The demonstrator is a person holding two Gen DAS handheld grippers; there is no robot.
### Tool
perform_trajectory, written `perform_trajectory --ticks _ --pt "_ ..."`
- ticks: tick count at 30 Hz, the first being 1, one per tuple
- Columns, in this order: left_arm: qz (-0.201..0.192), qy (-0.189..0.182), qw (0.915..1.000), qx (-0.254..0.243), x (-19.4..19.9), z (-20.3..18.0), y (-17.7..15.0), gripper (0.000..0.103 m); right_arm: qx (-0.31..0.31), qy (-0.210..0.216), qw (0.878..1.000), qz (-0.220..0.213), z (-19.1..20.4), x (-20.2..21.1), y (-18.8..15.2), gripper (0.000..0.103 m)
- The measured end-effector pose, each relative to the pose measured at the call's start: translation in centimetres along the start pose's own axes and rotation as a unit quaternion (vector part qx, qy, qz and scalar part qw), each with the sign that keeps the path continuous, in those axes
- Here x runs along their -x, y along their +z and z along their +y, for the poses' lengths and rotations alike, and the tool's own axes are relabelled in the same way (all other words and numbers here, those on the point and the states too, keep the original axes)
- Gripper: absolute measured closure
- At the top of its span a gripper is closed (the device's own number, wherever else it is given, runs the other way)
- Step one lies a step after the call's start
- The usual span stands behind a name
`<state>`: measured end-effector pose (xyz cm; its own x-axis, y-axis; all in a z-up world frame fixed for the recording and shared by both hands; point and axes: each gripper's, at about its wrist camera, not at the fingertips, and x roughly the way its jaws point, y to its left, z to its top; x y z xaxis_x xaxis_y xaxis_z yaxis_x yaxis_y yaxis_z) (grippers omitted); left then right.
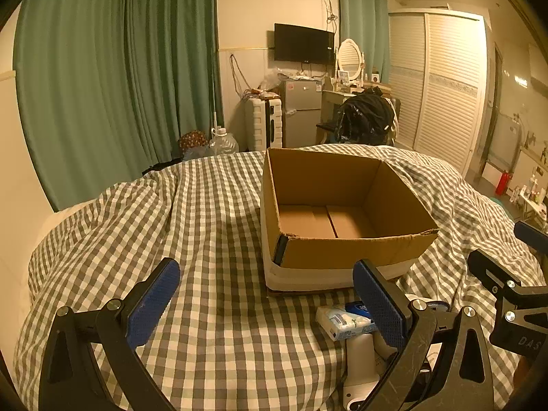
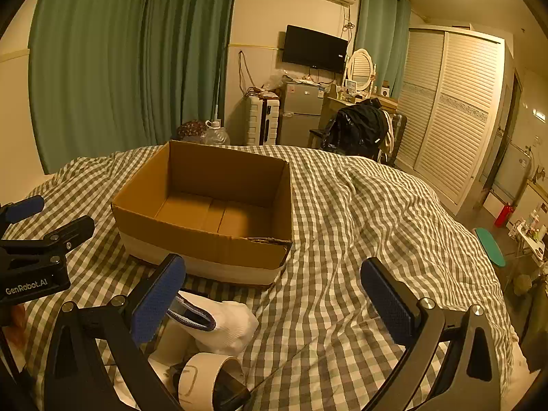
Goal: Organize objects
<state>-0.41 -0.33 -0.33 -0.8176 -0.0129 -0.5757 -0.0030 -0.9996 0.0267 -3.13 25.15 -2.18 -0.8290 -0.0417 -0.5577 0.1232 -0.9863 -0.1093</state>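
An empty brown cardboard box [image 1: 342, 202] [image 2: 212, 202] sits on the checked bedspread [image 1: 205, 239] [image 2: 359, 233]. My left gripper [image 1: 270, 303] stands open just short of the box, nothing between its blue pads. Behind its right finger lie a tissue pack [image 1: 342, 322] and a white device [image 1: 359, 359]. My right gripper [image 2: 284, 303] is open over bare bedspread, right of the box's near corner. By its left finger lie a white sock [image 2: 226, 325] and a white hair dryer [image 2: 209, 376]. Each gripper shows at the edge of the other's view.
Past the bed stand a white suitcase [image 1: 263, 123], a small fridge [image 1: 301, 113], a chair draped with black clothing [image 1: 366, 116] and a louvred wardrobe [image 1: 441, 85]. Green curtains [image 1: 113, 78] hang at the left. A red extinguisher [image 2: 503, 214] stands on the floor at right.
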Motion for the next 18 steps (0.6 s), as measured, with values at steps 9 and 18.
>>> perform_trajectory --ticks 9,18 --pt "-0.012 0.005 0.9999 0.001 0.70 0.18 0.15 0.000 -0.006 0.002 1.000 0.001 -0.42 -0.03 -0.07 0.000" --pt "-0.013 0.006 0.9999 0.000 0.85 0.27 0.23 0.000 -0.011 0.006 1.000 0.003 -0.52 -0.14 -0.09 0.000"
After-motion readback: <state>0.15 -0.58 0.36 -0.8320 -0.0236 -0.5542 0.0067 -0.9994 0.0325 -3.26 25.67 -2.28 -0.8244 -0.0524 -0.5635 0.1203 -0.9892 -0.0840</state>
